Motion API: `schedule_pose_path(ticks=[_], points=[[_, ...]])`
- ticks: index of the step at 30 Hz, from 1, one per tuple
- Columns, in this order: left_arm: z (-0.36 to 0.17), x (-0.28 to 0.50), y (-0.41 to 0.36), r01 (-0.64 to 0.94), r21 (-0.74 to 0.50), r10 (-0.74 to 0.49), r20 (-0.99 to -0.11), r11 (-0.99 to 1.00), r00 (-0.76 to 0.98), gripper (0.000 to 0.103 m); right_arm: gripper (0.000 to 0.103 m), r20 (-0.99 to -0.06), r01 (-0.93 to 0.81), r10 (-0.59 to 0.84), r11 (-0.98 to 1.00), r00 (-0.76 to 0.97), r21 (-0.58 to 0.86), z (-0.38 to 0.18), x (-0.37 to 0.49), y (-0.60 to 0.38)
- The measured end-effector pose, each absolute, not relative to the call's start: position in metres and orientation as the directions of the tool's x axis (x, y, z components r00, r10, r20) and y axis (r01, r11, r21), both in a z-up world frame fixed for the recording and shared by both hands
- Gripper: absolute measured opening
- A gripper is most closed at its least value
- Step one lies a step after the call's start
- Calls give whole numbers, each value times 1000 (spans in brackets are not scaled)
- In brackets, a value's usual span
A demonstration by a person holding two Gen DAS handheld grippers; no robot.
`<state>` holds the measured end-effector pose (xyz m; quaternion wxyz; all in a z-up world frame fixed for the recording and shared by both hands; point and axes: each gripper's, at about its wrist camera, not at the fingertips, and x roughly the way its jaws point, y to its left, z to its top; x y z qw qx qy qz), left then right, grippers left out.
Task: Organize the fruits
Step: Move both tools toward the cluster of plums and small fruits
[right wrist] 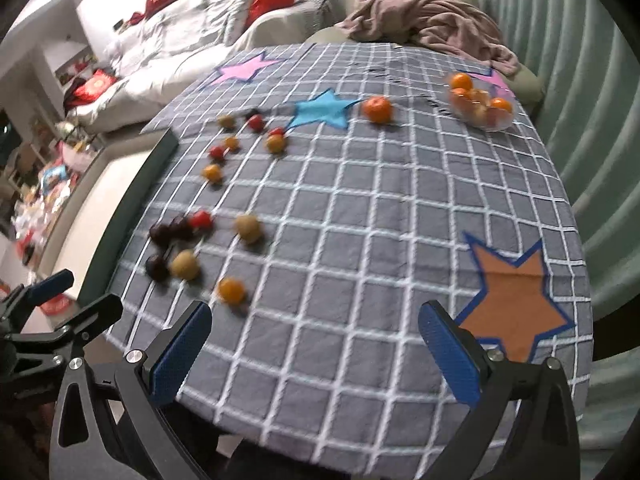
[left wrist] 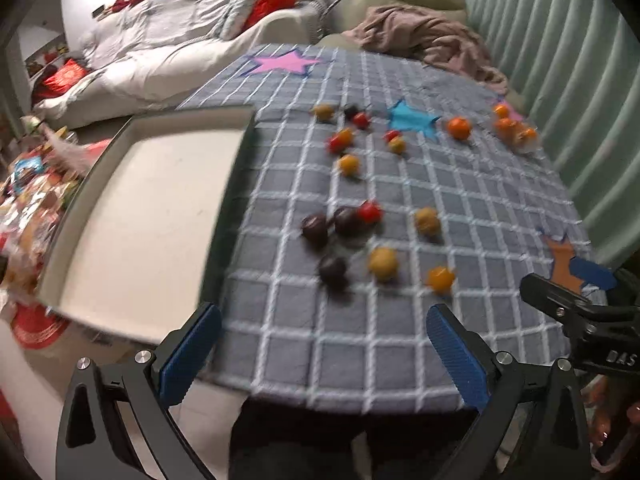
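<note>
Fruits (right wrist: 188, 236) mostly lie loose on my cloth (right wrist: 360, 240); only some oranges sit in the bowl (right wrist: 482, 108), one orange (right wrist: 377, 109) just outside. My left gripper (left wrist: 324, 356) and right gripper (right wrist: 316, 354) hover spread and empty; I judge sorting barely begun.

The tablecloth (right wrist: 360, 240) is soft matt cloth, grey with a white woven grid and sewn-on fabric stars. At its far right corner a bowl (right wrist: 480, 112) looks like clear glossy plastic or glass; which, I cannot tell. Left of the cloth lies a tray (left wrist: 132, 216) with a smooth, dull cream surface and a dark rim. Each gripper's fingers (left wrist: 188, 360) (right wrist: 452, 360) carry blue ribbed rubbery pads on matt black frames with shiny metal screws. Beyond the cloth lies a crumpled fabric blanket (right wrist: 432, 20).
</note>
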<state>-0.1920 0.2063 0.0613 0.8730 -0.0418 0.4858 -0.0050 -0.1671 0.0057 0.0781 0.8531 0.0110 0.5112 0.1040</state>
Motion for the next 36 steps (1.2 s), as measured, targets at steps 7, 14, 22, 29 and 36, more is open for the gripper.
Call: schedule_pose_path(ticks=[7, 14, 22, 29, 36], points=[[37, -212, 219, -73, -65, -24, -887, 995, 461, 103, 103, -880, -204, 204, 971, 429, 125, 69, -183, 28], [35, -220, 220, -85, -7, 32, -895, 996, 446, 103, 103, -887, -225, 206, 967, 413, 119, 66, -189, 37], [32, -217, 217, -85, -19, 18, -908, 996, 419, 103, 103, -895, -219, 190, 970, 403, 107, 64, -189, 38], [29, -218, 216, -86, -11, 25, -913, 996, 408, 103, 103, -897, -223, 189, 969, 399, 105, 62, -189, 39], [27, -217, 214, -80, -4, 28, -917, 997, 398, 103, 103, -898, -218, 191, 970, 395, 111, 60, -188, 38]])
